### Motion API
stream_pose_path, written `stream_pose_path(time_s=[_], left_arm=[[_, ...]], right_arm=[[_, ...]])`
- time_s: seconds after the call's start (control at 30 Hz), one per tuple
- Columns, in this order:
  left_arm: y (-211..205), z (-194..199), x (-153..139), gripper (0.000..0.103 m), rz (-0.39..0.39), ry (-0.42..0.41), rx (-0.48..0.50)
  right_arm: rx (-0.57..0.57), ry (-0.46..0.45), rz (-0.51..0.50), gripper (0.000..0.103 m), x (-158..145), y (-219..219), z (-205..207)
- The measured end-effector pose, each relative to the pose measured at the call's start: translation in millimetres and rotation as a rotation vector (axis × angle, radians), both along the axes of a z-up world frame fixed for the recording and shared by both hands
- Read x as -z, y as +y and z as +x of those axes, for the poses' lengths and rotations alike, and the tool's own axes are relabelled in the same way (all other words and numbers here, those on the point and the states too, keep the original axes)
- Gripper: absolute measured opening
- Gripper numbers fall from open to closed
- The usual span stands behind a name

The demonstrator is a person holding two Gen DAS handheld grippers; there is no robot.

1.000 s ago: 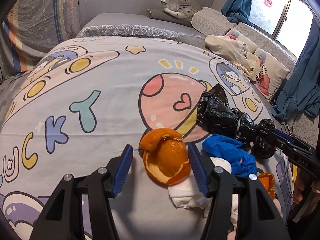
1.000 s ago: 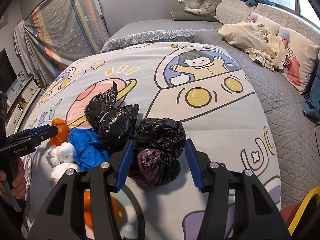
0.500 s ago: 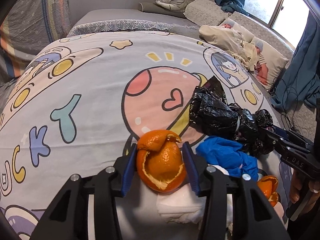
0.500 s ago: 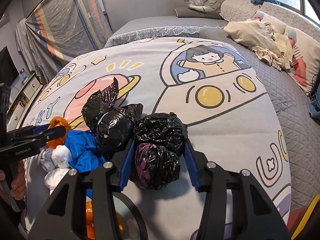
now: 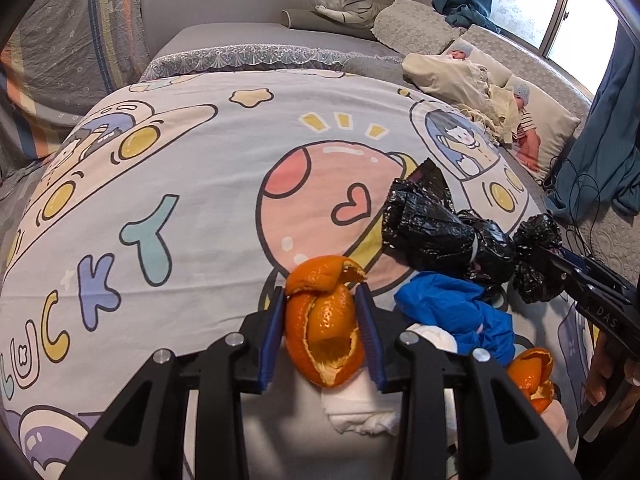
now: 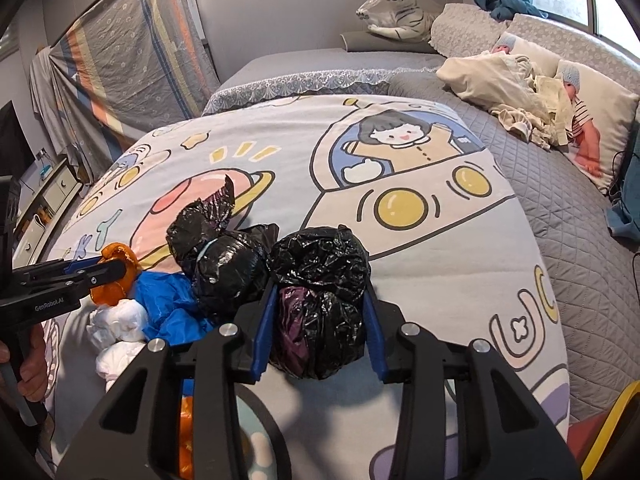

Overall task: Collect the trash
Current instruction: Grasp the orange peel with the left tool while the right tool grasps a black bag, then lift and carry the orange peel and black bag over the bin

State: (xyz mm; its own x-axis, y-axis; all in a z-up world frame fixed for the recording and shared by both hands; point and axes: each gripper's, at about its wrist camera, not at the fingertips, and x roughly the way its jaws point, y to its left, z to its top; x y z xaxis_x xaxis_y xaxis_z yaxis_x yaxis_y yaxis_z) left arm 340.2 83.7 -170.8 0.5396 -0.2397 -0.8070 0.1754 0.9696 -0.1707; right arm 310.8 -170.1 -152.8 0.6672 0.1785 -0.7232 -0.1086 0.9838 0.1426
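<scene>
My left gripper (image 5: 322, 304) is shut on an orange peel (image 5: 325, 332), lifted a little above the cartoon bedspread (image 5: 160, 184). My right gripper (image 6: 318, 300) is shut on a crumpled black plastic bag (image 6: 320, 300). A second, tied black bag (image 6: 218, 264) lies just left of it, and shows in the left wrist view (image 5: 432, 232). A blue crumpled wrapper (image 5: 460, 316), white tissue wads (image 6: 120, 320) and another orange peel (image 5: 532, 376) lie in a pile between the grippers.
A grey quilt (image 6: 560, 220) lies to the right with a baby-print pillow (image 6: 592, 120) and cream clothes (image 6: 512, 88). A tiger plush (image 6: 396, 12) sits at the headboard. A yellow rim (image 6: 612, 432) shows at bottom right. Striped cloth (image 6: 132, 52) hangs on the left.
Both grippers have closed from open: the left on the orange peel, the right on the black bag. Both have lifted slightly.
</scene>
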Motion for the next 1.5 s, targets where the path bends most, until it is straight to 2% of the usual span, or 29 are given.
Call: stream_pose_path(time_s=[0.43, 0.7, 1.13, 1.5], left_arm=[[16, -24, -22, 0.033, -0.014, -0.038, -0.039], [6, -37, -35, 0.033, -0.014, -0.061, -0.027], [-54, -57, -59, 0.033, -0.034, -0.108, 0.064], [-118, -70, -65, 0.033, -0.064, -0.118, 0.174]], right_arm=[[-0.005, -0.033, 0.006, 0.037, -20, -2, -27], [0.019, -0.052, 0.025, 0.037, -29, -21, -43], [0.099, -0.094, 0.042, 0.037, -45, -71, -76], [0.186, -0.114, 0.05, 0.037, -49, -120, -106]])
